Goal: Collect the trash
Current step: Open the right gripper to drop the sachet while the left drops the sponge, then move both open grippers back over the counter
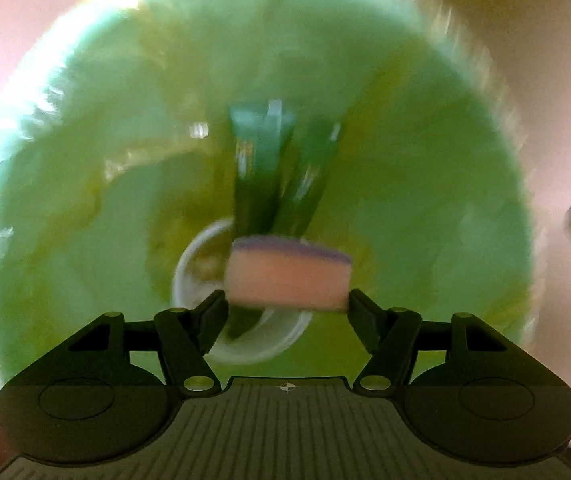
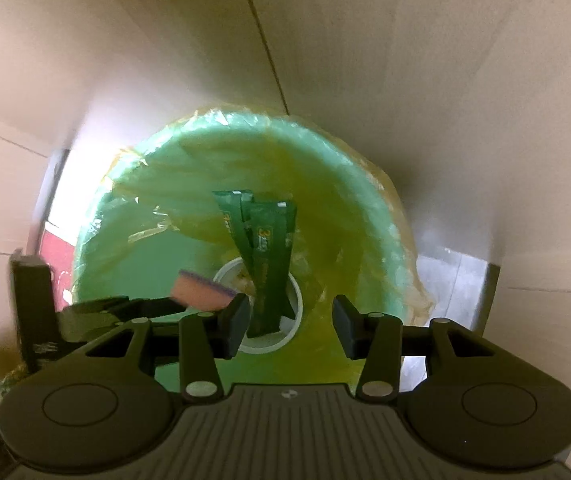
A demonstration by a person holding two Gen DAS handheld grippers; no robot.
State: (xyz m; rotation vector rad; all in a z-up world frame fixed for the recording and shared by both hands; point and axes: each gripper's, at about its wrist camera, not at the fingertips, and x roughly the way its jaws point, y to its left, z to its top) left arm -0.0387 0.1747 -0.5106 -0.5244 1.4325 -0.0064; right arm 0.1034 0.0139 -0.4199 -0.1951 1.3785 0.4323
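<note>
Sponge and sachets over the green bin

On the left, your left gripper [image 1: 287, 304] pinches a pink sponge [image 1: 287, 276] above the green lined bin [image 1: 85, 184]. Below lie a white cup [image 1: 189, 272] and two green sachets [image 2: 269, 252]. Your right gripper [image 2: 291, 318] stands spread, nothing between its pads.

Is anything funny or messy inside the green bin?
Nothing is spilled or broken. The green bin holds a white cup with two green packets leaning in it. The only oddity: a pink sponge sits between the left gripper's fingertips over the bin, not dropped yet.
</note>
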